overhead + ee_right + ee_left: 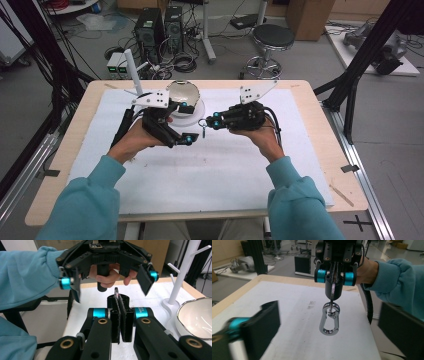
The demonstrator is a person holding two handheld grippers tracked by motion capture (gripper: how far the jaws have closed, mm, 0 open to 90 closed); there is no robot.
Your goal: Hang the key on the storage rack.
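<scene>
From the high view: over the white mat toward the far edge of the table [320, 125], just short of the bowl [182, 92] and the white stand [131, 67]. There, the right gripper [209, 122] clamped shut on a thin ring [204, 124], with the carabiner [204, 132] dangling below it, clear of the mat. Beside it the left gripper [192, 122], spread wide, holding nothing.

From the left gripper view: carabiner hanging upright between the two wide black jaws, touching neither; gate side toward the right of the picture.

From the right gripper view: own jaws pressed flat together on the ring's edge; beyond them the open left gripper, facing back.

For the step in hand, probably taking hold of the carabiner:
- Keep the right hand steady so the clip stops swinging.
- Centre the clip's lower body between the pads.
- Close slowly on the flat sides, below the gate's hinge.
- Avoid pinching the ring or pulling it from the right-hand grip.
</scene>
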